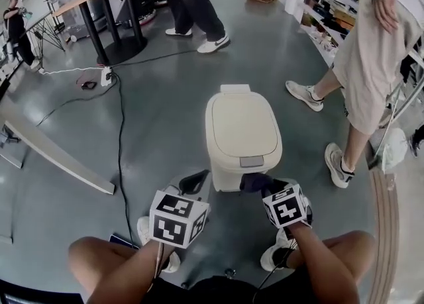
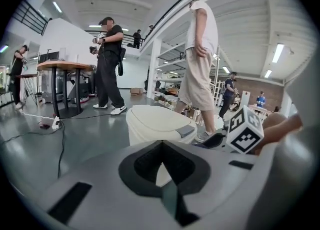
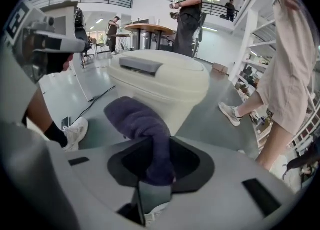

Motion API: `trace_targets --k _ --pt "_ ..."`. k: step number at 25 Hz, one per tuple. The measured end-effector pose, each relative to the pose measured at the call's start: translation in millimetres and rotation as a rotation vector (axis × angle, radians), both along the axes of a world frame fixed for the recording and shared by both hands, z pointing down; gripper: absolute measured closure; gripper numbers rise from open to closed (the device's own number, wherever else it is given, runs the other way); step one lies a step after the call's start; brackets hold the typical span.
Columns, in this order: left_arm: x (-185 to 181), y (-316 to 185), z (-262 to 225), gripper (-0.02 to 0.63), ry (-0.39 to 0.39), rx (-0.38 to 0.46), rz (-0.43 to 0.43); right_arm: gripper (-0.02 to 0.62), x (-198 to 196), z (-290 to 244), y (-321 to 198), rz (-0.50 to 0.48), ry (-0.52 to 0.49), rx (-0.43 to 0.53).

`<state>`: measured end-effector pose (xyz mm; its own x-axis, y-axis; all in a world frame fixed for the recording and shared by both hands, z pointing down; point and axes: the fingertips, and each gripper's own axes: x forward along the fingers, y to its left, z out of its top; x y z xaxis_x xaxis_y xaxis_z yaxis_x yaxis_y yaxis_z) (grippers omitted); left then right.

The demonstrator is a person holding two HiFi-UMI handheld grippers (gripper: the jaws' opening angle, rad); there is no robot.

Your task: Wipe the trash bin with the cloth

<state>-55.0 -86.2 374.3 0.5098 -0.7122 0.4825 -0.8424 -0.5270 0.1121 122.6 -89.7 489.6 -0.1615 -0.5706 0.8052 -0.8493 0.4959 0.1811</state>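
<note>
Holding a dark purple cloth [image 3: 137, 121] clamped in the right gripper [image 3: 156, 176], a person brings it just beside the front of the cream trash bin [image 1: 242, 130] on the grey floor, apparently ready to wipe; the left gripper [image 2: 167, 186], jaws together and empty, hangs near, seemingly kept spare

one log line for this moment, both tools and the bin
right tool: shut on cloth | left tool: shut, empty | cloth: near front of bin, contact unclear | lid: closed
</note>
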Motion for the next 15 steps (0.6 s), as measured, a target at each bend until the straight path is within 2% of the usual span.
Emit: trace_targets --k 5,15 --pt "-14 -3 12 0.609 -0.129 0.062 -0.003 0.492 -52 14 3 -0.121 0.016 -0.028" --pt "-50 2 21 0.607 -0.1 0.026 -0.057 0.492 -111 41 -5 -0.198 0.017 -0.096"
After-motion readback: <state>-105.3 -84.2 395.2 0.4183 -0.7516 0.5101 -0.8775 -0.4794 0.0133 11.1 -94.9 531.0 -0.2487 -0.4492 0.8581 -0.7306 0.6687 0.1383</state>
